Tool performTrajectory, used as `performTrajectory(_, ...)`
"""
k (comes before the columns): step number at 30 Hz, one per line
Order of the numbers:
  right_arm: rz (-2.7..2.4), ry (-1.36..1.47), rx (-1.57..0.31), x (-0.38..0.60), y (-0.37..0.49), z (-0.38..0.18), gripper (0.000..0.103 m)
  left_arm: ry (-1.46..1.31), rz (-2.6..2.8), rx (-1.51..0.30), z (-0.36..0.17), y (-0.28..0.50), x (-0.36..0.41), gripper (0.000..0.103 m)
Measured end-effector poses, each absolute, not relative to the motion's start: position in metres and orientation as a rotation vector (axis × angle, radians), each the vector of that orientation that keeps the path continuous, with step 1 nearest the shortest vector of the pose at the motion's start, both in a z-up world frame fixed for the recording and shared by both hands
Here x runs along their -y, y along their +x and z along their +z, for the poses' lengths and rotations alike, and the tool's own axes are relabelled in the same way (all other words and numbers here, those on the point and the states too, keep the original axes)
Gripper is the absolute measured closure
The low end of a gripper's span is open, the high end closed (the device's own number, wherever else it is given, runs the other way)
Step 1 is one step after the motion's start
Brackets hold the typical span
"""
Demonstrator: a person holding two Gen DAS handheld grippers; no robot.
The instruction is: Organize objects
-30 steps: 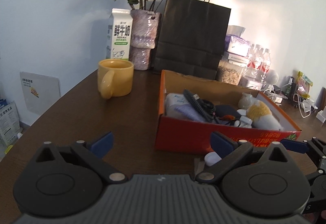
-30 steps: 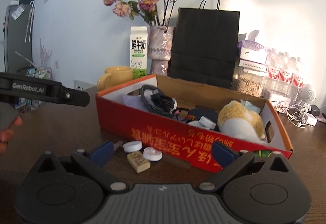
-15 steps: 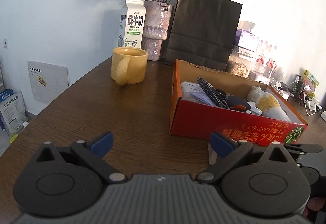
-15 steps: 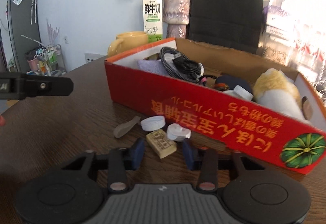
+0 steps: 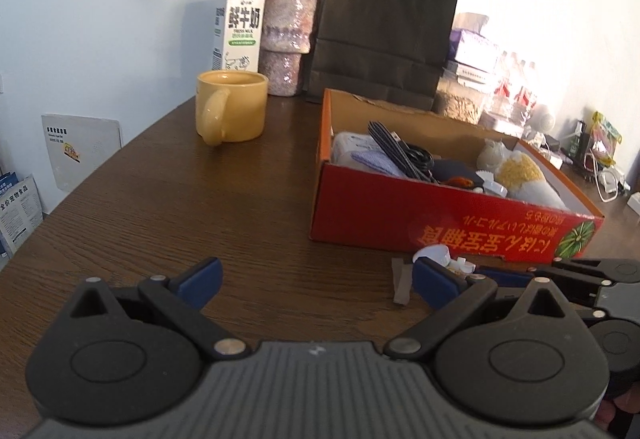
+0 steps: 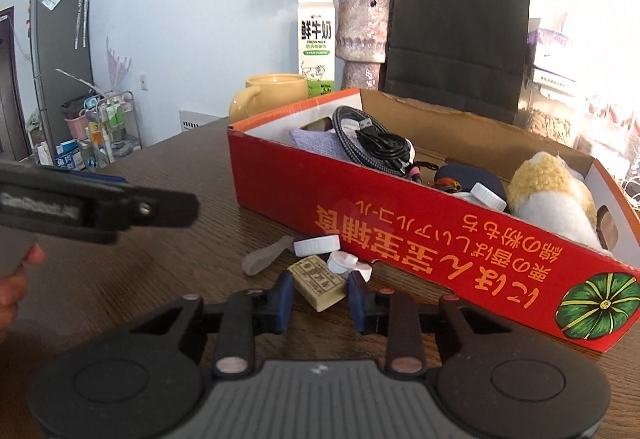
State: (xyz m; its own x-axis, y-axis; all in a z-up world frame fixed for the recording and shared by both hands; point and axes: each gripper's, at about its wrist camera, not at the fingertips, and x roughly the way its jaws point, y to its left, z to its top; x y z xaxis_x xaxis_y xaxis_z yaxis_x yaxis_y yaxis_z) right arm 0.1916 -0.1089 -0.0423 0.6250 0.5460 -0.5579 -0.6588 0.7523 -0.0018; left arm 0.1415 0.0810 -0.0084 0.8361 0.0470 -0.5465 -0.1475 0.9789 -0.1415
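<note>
A red cardboard box (image 6: 420,227) holds a cable, a purple cloth, a plush toy and bottle caps; it also shows in the left wrist view (image 5: 440,219). In front of it on the table lie a beige block (image 6: 320,281), white caps (image 6: 316,245) and a flat grey piece (image 6: 264,259). My right gripper (image 6: 320,297) has its jaws narrowed around the beige block, which looks tilted off the table. My left gripper (image 5: 316,279) is open and empty, low over the table to the left of the box.
A yellow mug (image 5: 230,111), a milk carton (image 5: 240,23), a vase of dried roses (image 5: 286,39) and a black paper bag (image 5: 384,27) stand behind the box. Bottles and cables clutter the far right. The table edge curves along the left.
My right gripper moved down to the beige block and its jaws closed in from wide open to around it. My left gripper drew back and left of the box, still open.
</note>
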Motion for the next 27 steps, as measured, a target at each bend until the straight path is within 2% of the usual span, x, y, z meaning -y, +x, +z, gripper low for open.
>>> performTrajectory(14, 0.66, -0.129, -0.469, 0.154, 0.178, -0.031, 0.075, -0.086, 0.065, -0.654, -0.028, 0.172, -0.046, 0.0)
performTrajectory(19, 0.631, -0.107, -0.457, 0.17, 0.181, -0.029, 0.075, -0.054, 0.057, -0.665, -0.032, 0.18, -0.033, 0.006)
performTrajectory(24, 0.618, -0.1, -0.456, 0.176, 0.182, -0.029, 0.075, -0.038, 0.057, -0.667, -0.034, 0.184, -0.025, 0.024)
performTrajectory(25, 0.618, -0.101, -0.455, 0.177, 0.182, -0.029, 0.075, -0.031, 0.062, -0.665, -0.034, 0.184, -0.024, 0.031)
performTrajectory(26, 0.618, -0.102, -0.454, 0.177, 0.182, -0.029, 0.075, -0.022, 0.067, -0.659, -0.034, 0.183, -0.022, 0.049)
performTrajectory(27, 0.618, -0.104, -0.453, 0.176, 0.181, -0.03, 0.075, -0.015, 0.068, -0.65, -0.034, 0.181, -0.021, 0.062)
